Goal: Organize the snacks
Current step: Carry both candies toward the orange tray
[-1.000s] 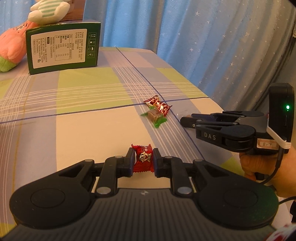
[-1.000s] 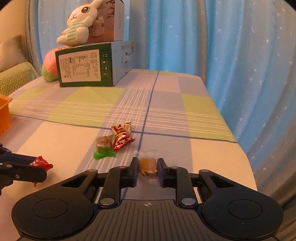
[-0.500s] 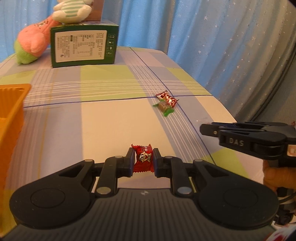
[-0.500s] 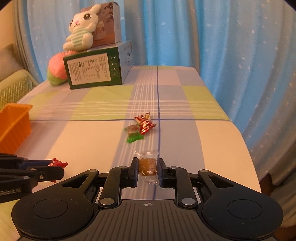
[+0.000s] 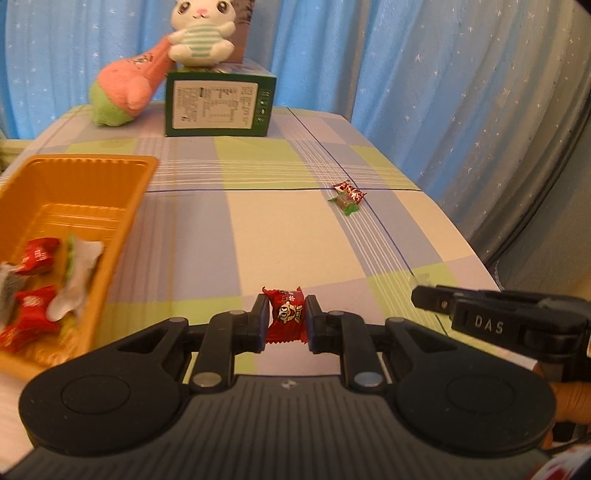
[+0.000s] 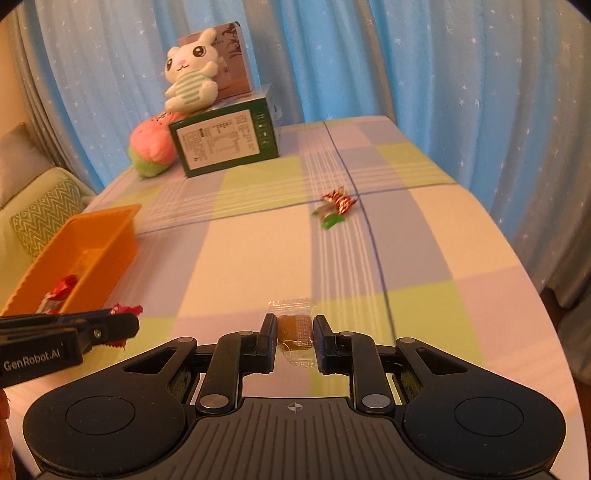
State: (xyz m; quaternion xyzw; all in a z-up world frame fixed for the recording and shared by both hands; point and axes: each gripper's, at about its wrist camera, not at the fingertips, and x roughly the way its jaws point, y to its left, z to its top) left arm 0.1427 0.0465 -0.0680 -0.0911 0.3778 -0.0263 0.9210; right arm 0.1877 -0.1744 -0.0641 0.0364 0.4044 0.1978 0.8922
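My left gripper is shut on a red wrapped candy, held above the table to the right of the orange tray. The tray holds several wrapped snacks. My right gripper is shut on a brown candy in a clear wrapper, above the table's near part. Two loose candies lie mid-table, one red-striped and one green-wrapped; they also show in the right wrist view. The right gripper shows at the right in the left wrist view, the left gripper at the left in the right wrist view.
A green box stands at the table's far end with a white rabbit plush on top and a pink plush beside it. Blue curtains hang behind and to the right. The table's right edge drops off. A sofa cushion is at the left.
Both grippers have drawn back and swung left with their candies. The orange tray has come into view at the left of both views; the loose candies now lie farther off.
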